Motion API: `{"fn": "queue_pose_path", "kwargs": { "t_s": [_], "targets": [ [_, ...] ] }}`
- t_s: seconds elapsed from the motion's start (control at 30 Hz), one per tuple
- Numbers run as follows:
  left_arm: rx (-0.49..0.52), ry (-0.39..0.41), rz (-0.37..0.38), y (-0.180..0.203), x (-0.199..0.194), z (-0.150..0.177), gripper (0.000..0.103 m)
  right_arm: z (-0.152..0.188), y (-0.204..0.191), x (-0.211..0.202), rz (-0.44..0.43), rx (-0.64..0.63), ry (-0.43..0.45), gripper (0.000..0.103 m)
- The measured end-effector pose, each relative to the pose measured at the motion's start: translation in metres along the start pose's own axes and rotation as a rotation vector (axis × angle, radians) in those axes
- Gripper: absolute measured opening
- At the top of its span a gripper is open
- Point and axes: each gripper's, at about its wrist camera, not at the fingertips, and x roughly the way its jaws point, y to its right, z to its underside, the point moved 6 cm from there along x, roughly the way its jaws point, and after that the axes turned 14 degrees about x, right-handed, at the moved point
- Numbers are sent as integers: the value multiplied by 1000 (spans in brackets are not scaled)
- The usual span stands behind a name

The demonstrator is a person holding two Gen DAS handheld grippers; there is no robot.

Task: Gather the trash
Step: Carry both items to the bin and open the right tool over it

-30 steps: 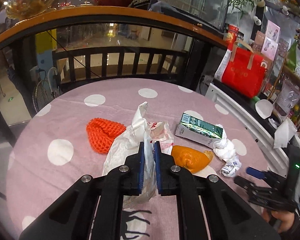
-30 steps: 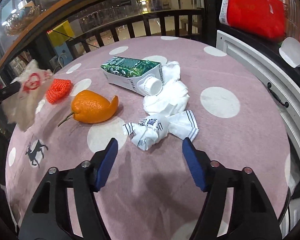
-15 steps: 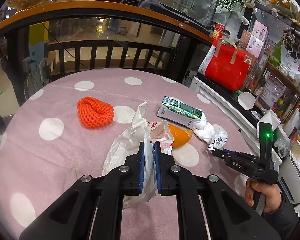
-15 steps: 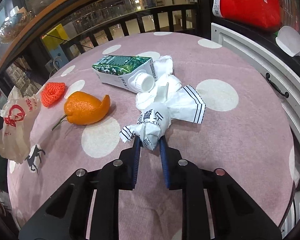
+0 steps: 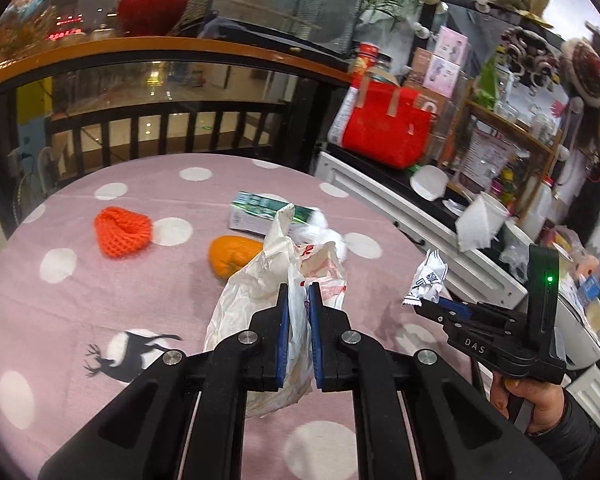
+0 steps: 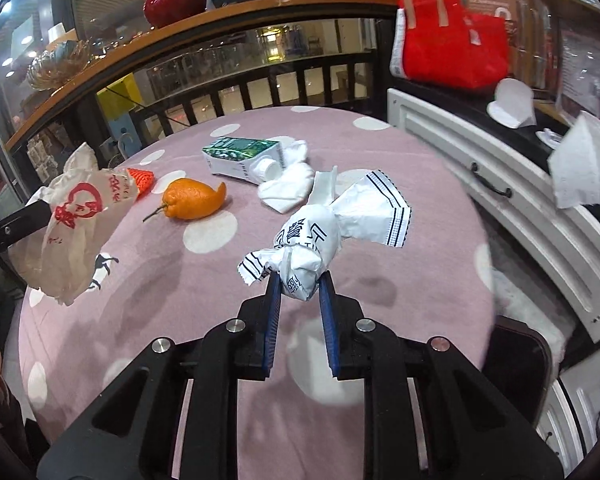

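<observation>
Behind the bag, milk carton's white cap shows only rightward

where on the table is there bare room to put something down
Free: the near part of the table under the right gripper, and the far stretch behind the green carton up to the railing. Crowded: the middle band, where the orange foam net, orange, carton and white tissues lie close together. The plastic bag hangs over the left side.
</observation>
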Motion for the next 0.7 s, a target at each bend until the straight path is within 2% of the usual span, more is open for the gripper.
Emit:
{"fn": "queue_pose_path", "kwargs": {
  "t_s": [0.2, 0.33, 0.53, 0.7],
  "targets": [
    [63, -8, 90, 54, 6, 2, 10, 18, 47, -48, 54, 34, 52, 21],
    [112, -17, 158, 91, 12, 4, 10, 34, 85, -74, 134, 56, 71, 21],
    [184, -32, 293, 155, 22, 9, 10, 67, 148, -85, 256, 134, 11, 21],
    [249, -60, 406, 208, 29, 18, 10, 100, 194, -72, 324, 207, -63, 21]
  ]
}}
